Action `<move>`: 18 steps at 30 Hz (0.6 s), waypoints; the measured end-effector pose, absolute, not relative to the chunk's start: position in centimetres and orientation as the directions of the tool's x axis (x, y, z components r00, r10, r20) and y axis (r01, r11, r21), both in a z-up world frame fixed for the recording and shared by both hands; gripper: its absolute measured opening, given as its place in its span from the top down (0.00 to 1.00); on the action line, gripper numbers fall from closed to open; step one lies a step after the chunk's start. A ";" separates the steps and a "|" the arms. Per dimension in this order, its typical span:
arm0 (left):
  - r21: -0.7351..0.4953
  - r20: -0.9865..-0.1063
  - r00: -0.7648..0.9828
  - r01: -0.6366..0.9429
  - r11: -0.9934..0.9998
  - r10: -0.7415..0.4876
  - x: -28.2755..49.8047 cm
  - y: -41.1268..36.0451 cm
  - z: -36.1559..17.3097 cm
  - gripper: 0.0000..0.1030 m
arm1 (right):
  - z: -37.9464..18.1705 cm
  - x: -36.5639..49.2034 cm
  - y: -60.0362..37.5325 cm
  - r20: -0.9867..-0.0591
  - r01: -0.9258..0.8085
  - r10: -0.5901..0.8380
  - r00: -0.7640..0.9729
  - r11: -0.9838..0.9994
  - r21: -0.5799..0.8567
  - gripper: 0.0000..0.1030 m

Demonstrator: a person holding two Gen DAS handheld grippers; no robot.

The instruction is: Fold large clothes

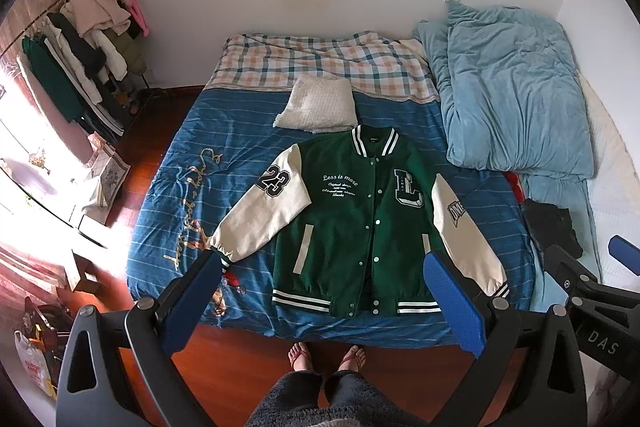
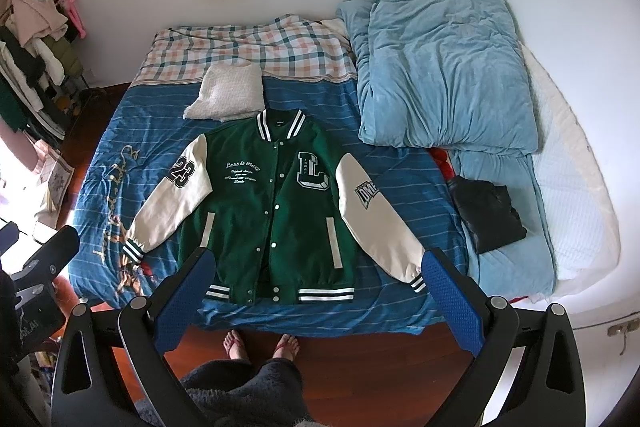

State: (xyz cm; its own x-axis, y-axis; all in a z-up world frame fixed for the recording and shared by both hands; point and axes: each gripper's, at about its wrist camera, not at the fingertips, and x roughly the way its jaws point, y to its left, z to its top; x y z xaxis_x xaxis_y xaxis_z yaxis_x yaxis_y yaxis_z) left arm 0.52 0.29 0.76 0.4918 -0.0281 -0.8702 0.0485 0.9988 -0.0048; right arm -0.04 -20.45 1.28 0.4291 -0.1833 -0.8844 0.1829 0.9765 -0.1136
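**Varsity jacket spread flat on the bed**

A green varsity jacket (image 1: 352, 223) with cream sleeves lies face-up, snapped shut, at frame centre on a blue striped bedspread (image 1: 248, 155). The left gripper (image 1: 322, 301) hangs above the hem, jaws wide apart. A white folded cloth (image 1: 318, 105) sits just above the collar; a clothes rack (image 1: 76, 67) stands upper left.

I see the jacket (image 1: 352, 223) flat on the bed (image 1: 168, 227), near its front edge, sleeves spread. Folded towel (image 1: 318, 103) just behind the collar. Duvet (image 1: 512, 87) to the right, dark garment (image 1: 554, 227) in front of it. Clothes rack (image 1: 80, 67) far left.
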 end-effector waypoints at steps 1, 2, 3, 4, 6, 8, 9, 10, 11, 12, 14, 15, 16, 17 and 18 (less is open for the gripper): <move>-0.004 -0.869 0.493 0.049 0.999 -0.027 0.4 0.2 0.7 0.00 | 1.3 0.0 -20.4 -0.884 0.183 -0.184 0.430 0.976 -0.115 0.00; -0.004 -0.869 0.494 0.049 0.999 -0.028 0.4 0.2 0.7 0.00 | 1.4 0.0 -20.4 -0.884 0.183 -0.184 0.430 0.977 -0.114 0.00; -0.004 -0.869 0.494 0.048 0.999 -0.027 0.4 0.3 0.7 0.00 | 1.4 0.0 -20.4 -0.885 0.182 -0.181 0.429 0.977 -0.112 0.00; -0.004 -0.869 0.494 0.046 0.999 -0.027 0.4 0.3 0.7 0.00 | 1.4 0.0 -20.4 -0.886 0.181 -0.181 0.428 0.977 -0.112 0.00; -0.005 -0.868 0.495 0.048 0.999 -0.028 0.3 0.3 0.6 0.00 | 1.5 0.1 -20.2 -0.886 0.179 -0.180 0.428 0.977 -0.112 0.00; -0.006 -0.868 0.495 0.048 0.999 -0.029 0.3 0.3 0.6 0.00 | 1.4 0.1 -20.1 -0.886 0.179 -0.181 0.427 0.977 -0.113 0.00; -0.005 -0.869 0.494 0.049 0.999 -0.029 0.3 0.3 0.7 0.00 | 1.5 0.1 -20.1 -0.885 0.181 -0.181 0.428 0.977 -0.113 0.00; -0.006 -0.868 0.495 0.048 0.999 -0.029 0.3 0.3 0.7 0.00 | 1.3 0.0 -20.1 -0.885 0.181 -0.182 0.428 0.977 -0.114 0.00; -0.006 -0.868 0.496 0.048 0.999 -0.028 0.3 0.3 0.6 0.00 | 1.3 0.0 -20.1 -0.885 0.180 -0.182 0.428 0.977 -0.114 0.00; -0.004 -0.868 0.496 0.049 0.999 -0.028 0.4 0.3 0.6 0.00 | 1.5 0.1 -20.0 -0.885 0.181 -0.183 0.428 0.977 -0.114 0.00; -0.007 -0.867 0.497 0.043 0.999 -0.027 0.6 0.0 0.9 0.00 | 1.4 0.1 -20.0 -0.885 0.181 -0.182 0.428 0.977 -0.114 0.00; -0.006 -0.867 0.497 0.042 0.999 -0.026 0.6 0.0 0.8 0.00 | 1.3 0.0 -20.1 -0.885 0.180 -0.182 0.428 0.977 -0.114 0.00; -0.007 -0.868 0.496 0.044 0.999 -0.028 0.6 0.0 0.8 0.00 | 1.4 0.0 -20.1 -0.885 0.181 -0.181 0.429 0.977 -0.112 0.00; -0.007 -0.868 0.496 0.043 0.999 -0.028 0.6 0.0 0.8 0.00 | 1.4 0.1 -20.0 -0.885 0.181 -0.182 0.429 0.977 -0.113 0.00; -0.008 -0.868 0.497 0.042 0.999 -0.028 0.6 0.0 0.8 0.00 | 1.3 0.0 -20.0 -0.885 0.180 -0.182 0.429 0.977 -0.114 0.00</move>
